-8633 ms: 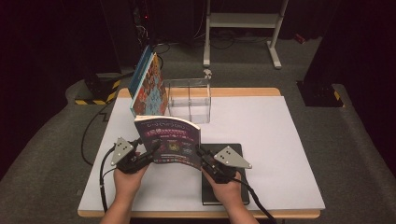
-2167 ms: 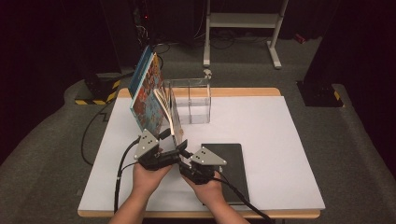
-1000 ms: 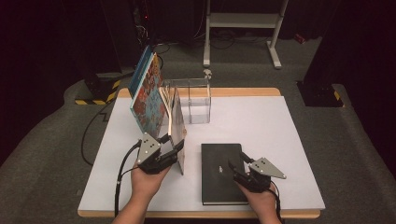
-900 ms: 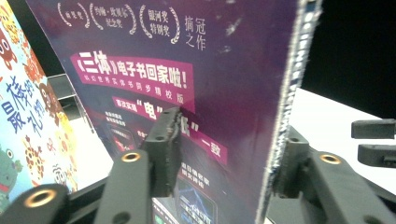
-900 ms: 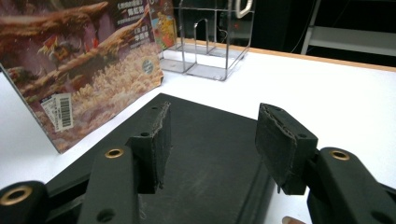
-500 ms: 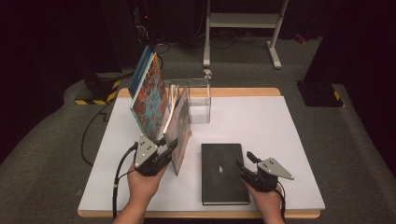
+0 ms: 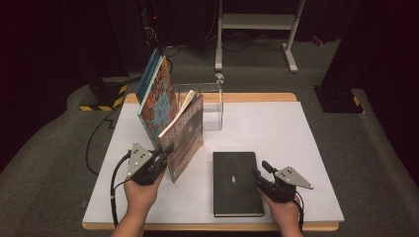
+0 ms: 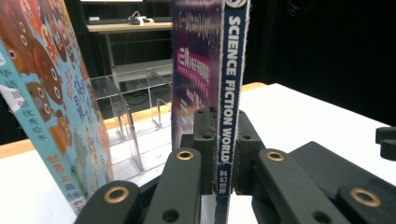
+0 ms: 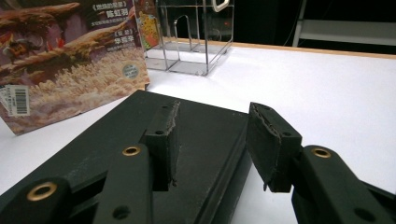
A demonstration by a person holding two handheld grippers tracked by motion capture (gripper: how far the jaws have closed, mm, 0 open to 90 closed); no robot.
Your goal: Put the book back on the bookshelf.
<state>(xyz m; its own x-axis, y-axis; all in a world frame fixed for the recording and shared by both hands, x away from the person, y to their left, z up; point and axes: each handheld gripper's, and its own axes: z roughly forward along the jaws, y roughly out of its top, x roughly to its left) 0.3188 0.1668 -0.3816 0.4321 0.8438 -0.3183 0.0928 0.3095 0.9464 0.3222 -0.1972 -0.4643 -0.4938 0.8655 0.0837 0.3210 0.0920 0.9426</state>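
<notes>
Item, Science Fiction World magazine: upright just left of the black notebook, your left gripper newly clenched on its spine; right gripper, released, closing astride the notebook's edge—next to file.

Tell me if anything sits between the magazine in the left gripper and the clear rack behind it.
Nothing visible blocks it. The left gripper is shut on the magazine at its spine, standing upright. The colourful book leans beside it on the left, and the clear rack stands just behind, its slots open.
</notes>
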